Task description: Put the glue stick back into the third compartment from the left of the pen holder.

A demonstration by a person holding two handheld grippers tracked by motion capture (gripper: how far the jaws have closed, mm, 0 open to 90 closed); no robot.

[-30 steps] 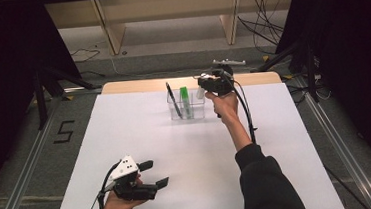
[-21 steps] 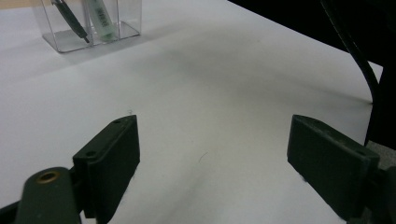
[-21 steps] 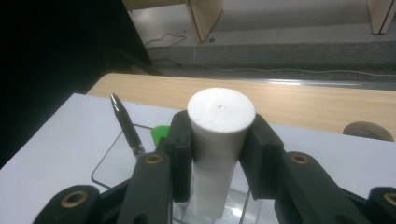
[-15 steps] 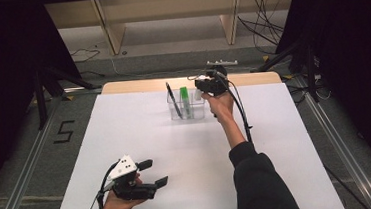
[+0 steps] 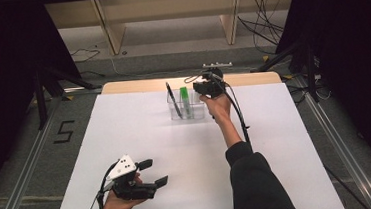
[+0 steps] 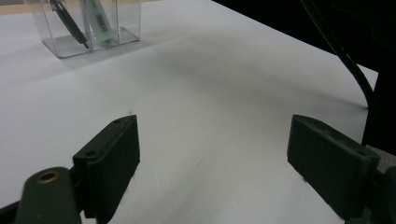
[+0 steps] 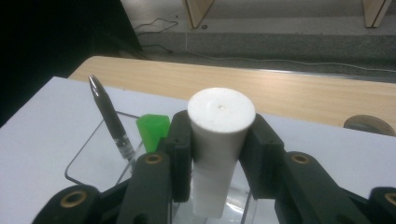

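Matt white plastic on the tube between the right gripper pads, cap face smooth with a tiny dimple. Dull black rubbery pads, brass-looking rivets behind them. Clear, glossy plastic for the organiser just below the jaws. Left of the tube, shiny green plastic on the marker cap; further left, sleek dark metallic sheen on the pen. Beyond, pale wood-grain table edge; underneath, smooth matt white sheet.
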